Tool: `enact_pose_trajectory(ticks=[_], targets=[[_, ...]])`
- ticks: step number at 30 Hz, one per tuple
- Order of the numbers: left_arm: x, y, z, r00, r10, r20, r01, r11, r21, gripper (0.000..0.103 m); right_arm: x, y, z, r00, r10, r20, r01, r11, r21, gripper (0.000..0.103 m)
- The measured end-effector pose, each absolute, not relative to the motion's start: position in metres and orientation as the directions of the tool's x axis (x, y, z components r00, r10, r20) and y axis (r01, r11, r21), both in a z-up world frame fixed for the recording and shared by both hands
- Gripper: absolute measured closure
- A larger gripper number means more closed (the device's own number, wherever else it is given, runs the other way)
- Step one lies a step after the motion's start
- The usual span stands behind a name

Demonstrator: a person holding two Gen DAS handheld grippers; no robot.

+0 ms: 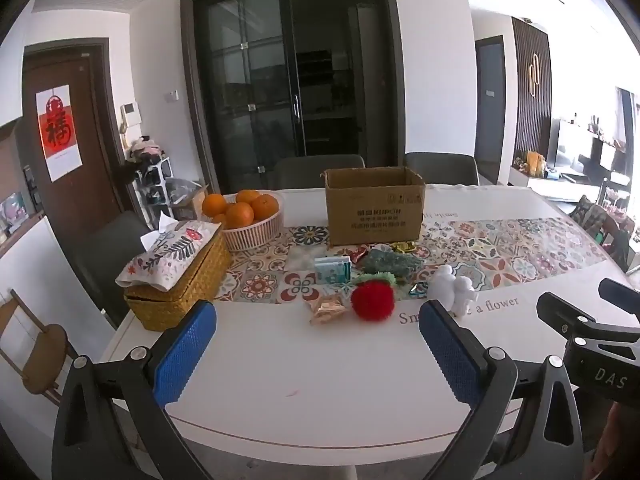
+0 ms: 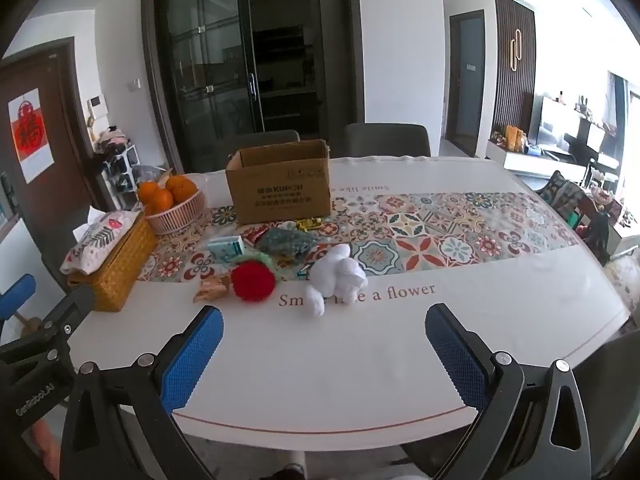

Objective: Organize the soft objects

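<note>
White oval dining table with a patterned tile-print runner across its middle and the printed words "Smile like a flower" near the front edge.

Item 1: open brown corrugated cardboard box, upright on the runner at the far side, dark lettering on its front face.

Item 2: white plush animal toy, lying on the printed words, just in front of the runner. Nothing grips it.

Item 3: red fuzzy ball-shaped soft toy with a green frilled top, just left of the white plush, at the runner's front edge.

Item 4: green textured soft pouch, on the runner between the box and the red toy.

Item 5: teal and white packet, just left of the green pouch.

Item 6: crumpled gold foil wrapper, on bare tabletop, just left of the red toy.

Item 7: small yellow-green trinket and red wrapped piece, close in front of the box; detail too small to tell.

Item 8: white ribbed bowl holding oranges, left of the box.

Item 9: yellow woven tissue box with floral cloth cover, at the table's left edge, beside the bowl.

Left gripper: blue-padded fingers spread wide, holding nothing, poised over the near tabletop.

Right gripper: blue-padded fingers likewise spread wide and empty, over the near edge, short of the white plush.
</note>
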State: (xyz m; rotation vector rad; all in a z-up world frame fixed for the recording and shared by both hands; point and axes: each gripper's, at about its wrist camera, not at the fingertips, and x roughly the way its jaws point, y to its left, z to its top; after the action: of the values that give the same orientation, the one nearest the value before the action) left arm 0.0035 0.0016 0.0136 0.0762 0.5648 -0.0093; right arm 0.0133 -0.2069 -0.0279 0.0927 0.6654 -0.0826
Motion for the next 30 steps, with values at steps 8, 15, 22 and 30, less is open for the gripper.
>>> enact_pose_trajectory(ticks=[8,15,22,30], targets=[[0.001,-0.011,0.012,0.848,0.011,-0.530,0.032,0.997,0.072,0.000,0.014,-0.211,-0.024,0.786,-0.049,-0.616,0.110,0.992,0.062,0.001],[0.007,-0.018,0.016,0.847,0.013,-0.532,0.032,0.997,0.074,0.000,0.015,-0.212,-0.023,0.786,-0.047,-0.617,0.109,0.992,0.063,0.001],[0.002,-0.009,0.012,0.847,0.012,-0.531,0.030,0.997,0.069,0.000,0.018,-0.215,-0.020,0.787,-0.040,-0.615,0.100,0.993,0.064,0.001],[0.002,-0.006,0.010,0.849,0.001,-0.528,0.033,0.998,0.056,0.000,0.020,-0.216,-0.020,0.791,-0.037,-0.611,0.094,0.994,0.062,0.001]])
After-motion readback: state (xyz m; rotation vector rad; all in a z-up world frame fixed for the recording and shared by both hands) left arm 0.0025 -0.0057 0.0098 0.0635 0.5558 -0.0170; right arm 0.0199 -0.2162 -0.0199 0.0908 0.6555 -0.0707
